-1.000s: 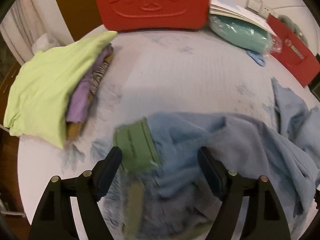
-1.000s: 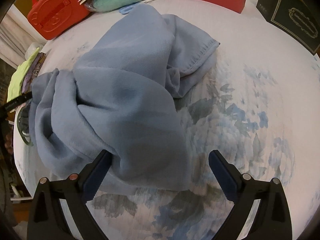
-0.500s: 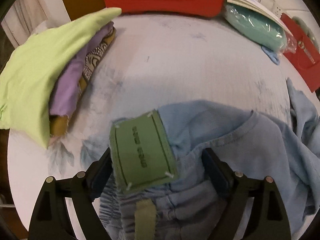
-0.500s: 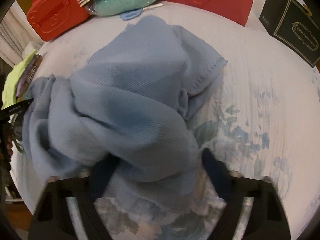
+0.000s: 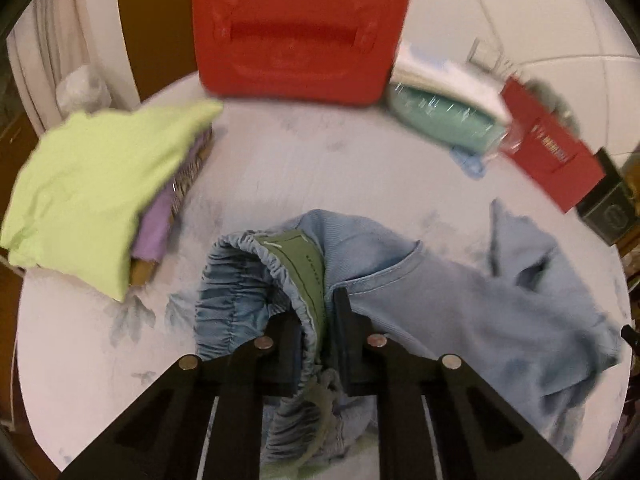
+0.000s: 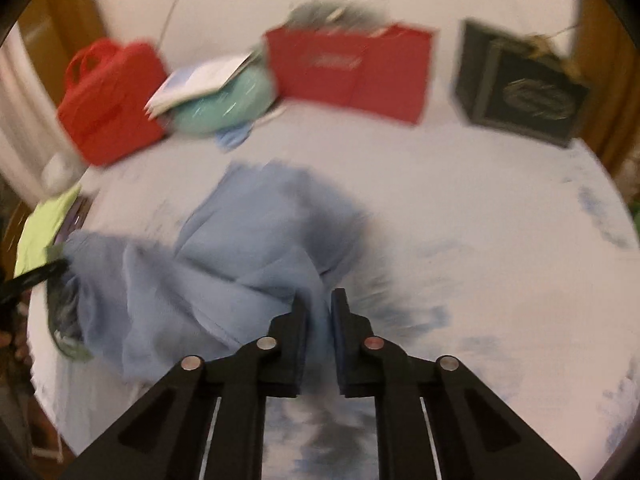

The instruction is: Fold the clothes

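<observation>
Light blue trousers lie crumpled on the floral white cloth of a round table. My left gripper is shut on their elastic waistband, at the green label. In the right wrist view the trousers spread left and ahead. My right gripper is shut on a fold of the blue cloth and holds it a little above the table. The left gripper's black tip shows at the far left.
A folded pile with a lime-green garment on top lies at the left. At the back stand a red case, a teal bundle in plastic, a red bag and a black box.
Both grippers went from open to shut on the trousers, the left on the waistband, the right on a fold. Both views have pulled up and back and are motion-blurred.
</observation>
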`<state>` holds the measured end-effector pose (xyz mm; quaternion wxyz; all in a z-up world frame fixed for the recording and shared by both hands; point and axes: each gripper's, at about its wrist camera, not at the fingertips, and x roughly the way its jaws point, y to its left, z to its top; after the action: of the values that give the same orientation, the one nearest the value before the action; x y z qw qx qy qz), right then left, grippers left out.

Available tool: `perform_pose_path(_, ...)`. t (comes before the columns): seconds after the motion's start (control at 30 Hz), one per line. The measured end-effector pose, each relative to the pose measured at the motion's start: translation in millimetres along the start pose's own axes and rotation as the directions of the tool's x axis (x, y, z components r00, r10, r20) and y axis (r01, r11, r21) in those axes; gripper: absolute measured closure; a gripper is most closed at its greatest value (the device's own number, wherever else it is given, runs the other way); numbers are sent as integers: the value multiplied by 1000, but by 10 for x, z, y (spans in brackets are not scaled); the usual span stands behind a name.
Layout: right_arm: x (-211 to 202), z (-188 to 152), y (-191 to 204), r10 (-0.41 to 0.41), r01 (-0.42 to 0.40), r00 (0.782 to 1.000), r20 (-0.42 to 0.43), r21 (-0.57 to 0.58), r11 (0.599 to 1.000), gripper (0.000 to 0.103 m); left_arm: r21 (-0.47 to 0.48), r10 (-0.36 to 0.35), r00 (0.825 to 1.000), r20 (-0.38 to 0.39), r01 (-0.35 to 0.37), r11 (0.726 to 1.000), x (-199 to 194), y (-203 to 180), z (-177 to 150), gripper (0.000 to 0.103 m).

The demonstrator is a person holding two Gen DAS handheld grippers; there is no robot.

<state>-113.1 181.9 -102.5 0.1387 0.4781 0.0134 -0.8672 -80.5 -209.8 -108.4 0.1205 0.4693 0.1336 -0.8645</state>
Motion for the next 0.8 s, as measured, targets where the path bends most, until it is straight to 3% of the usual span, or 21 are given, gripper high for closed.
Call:
perform_pose_path(0.1,-174,5,-102,27,-27,1000,3,4,1000,98,-13,1,998,55,0,1000,-272,10,61,91)
perform_pose_path(0.2,-189,-33,-81,48,-50,998,-40,-34,998,97,-27,47,996,71,-45,999,-370,191,67,91)
perform_pose_path(0.27,-94,-109,-39,79,-83,993,-85,-44,996,91,-33,48,999,19,-47,998,-349,293,-23,91)
perform_pose_path(0.3,-26,-162,-12,96,-101,990,-105,-46,994,79,-39,40,999,-14,-40,998,-319,338,-82,91)
perform_pose_path(0.33,40,-212,20,111,-117,987,-118,-42,992,74,-53,29,998,-49,-32,998,-250,381,-147,90)
perform_pose_path(0.43,228,-340,120,152,-160,975,-162,-38,986,71,-70,10,994,-112,-18,997,-80,433,-307,88)
perform_pose_path(0.53,368,-394,180,151,-162,971,-186,-49,986,62,-75,10,991,-131,-20,997,33,430,-379,76)
perform_pose_path(0.63,463,-380,218,136,-151,973,-187,-71,986,52,-69,22,989,-145,-32,997,145,384,-399,53)
perform_pose_path(0.8,619,-317,284,140,-161,970,-200,-94,982,46,-67,18,987,-158,-29,997,333,296,-474,50)
